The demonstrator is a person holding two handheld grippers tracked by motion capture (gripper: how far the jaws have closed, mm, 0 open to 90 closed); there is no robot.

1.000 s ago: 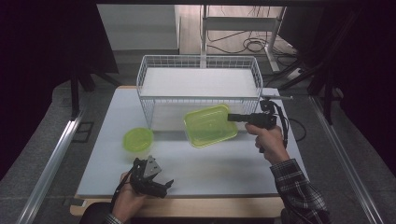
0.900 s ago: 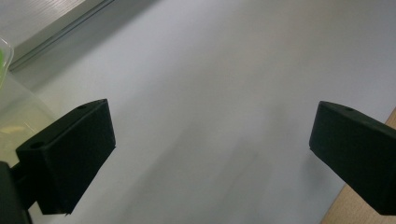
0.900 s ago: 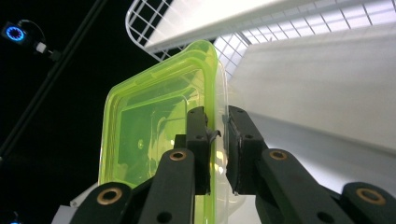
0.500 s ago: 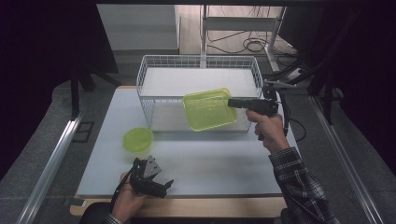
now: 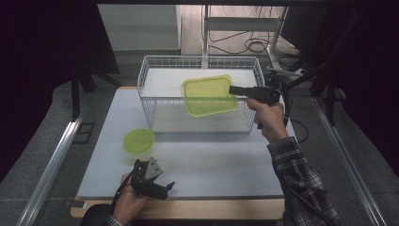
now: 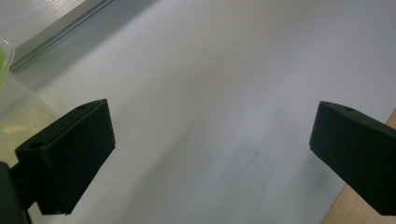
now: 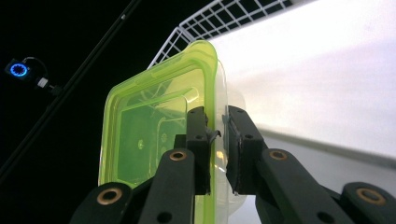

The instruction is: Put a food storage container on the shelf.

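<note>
1. The right tongs (image 7: 215, 140) are clamped on the rim of the green container (image 5: 209, 95), held over the wire basket (image 5: 155, 69); lowering and release are judged still to come
2. The left tongs (image 6: 205, 158) stand apart, idle over the worktop (image 5: 221, 165)
3. The round green lid (image 5: 139, 140) lies outside the basket (its underside is hidden)
</note>
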